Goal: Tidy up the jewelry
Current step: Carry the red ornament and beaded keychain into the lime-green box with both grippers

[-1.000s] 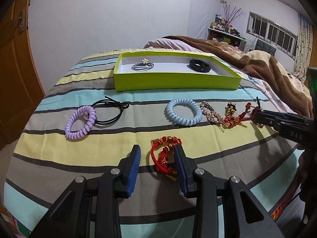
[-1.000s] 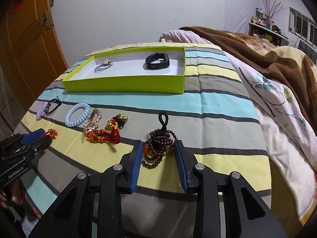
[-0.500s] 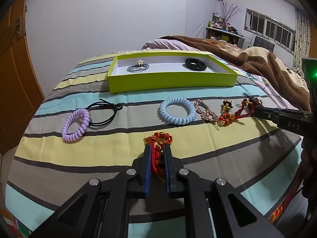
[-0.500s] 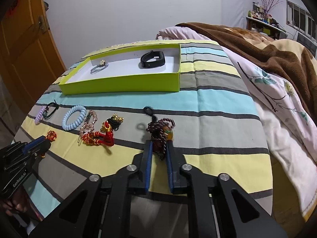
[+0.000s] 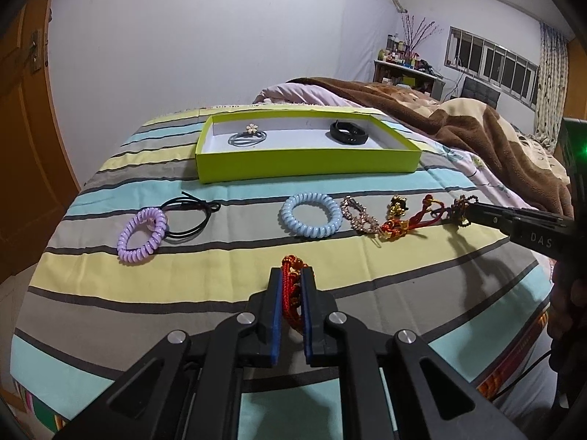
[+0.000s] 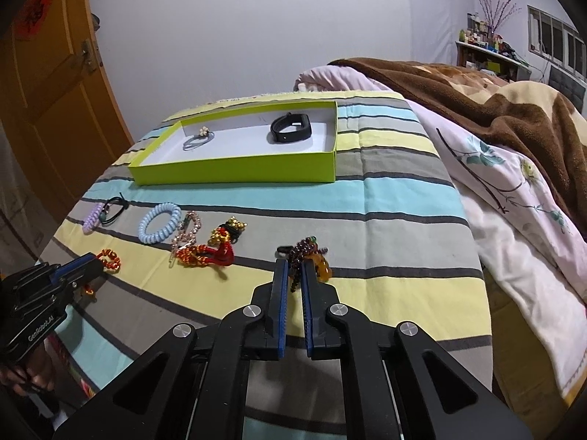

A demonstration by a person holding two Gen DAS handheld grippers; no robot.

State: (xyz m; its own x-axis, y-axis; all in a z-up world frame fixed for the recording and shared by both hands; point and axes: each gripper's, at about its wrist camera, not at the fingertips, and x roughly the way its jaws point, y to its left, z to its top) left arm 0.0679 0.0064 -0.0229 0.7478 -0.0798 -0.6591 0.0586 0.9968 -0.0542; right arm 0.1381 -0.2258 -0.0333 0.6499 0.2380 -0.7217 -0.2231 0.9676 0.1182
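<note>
Clamping a red braided bracelet point(image 5: 291, 295), the left gripper point(image 5: 291, 286) has its blue-padded jaws drawn narrow on the cord, gold beads showing just past the tips. Bracelet appears raised off the striped bedspread point(image 5: 227, 256); contact with the cloth cannot be confirmed. Right gripper point(image 6: 293, 278) likewise narrow, pinching a dark beaded bracelet point(image 6: 306, 256) with an amber piece hanging on its right side.

Green tray point(image 5: 308, 163) sits further up the bed, well apart from both grippers. Inside: grey hair tie with a flower point(image 5: 247, 137) toward the left, black band point(image 5: 348, 132) toward the right.

Loose on the bedspread between tray and grippers, left to right in the left wrist view: purple spiral tie point(image 5: 141, 234) overlapping a black cord tie point(image 5: 190, 216), blue spiral tie point(image 5: 312, 214), rhinestone clip point(image 5: 359, 216), red and gold charm bracelet point(image 5: 398, 222). Brown blanket point(image 6: 495, 110) lies on the right side.
</note>
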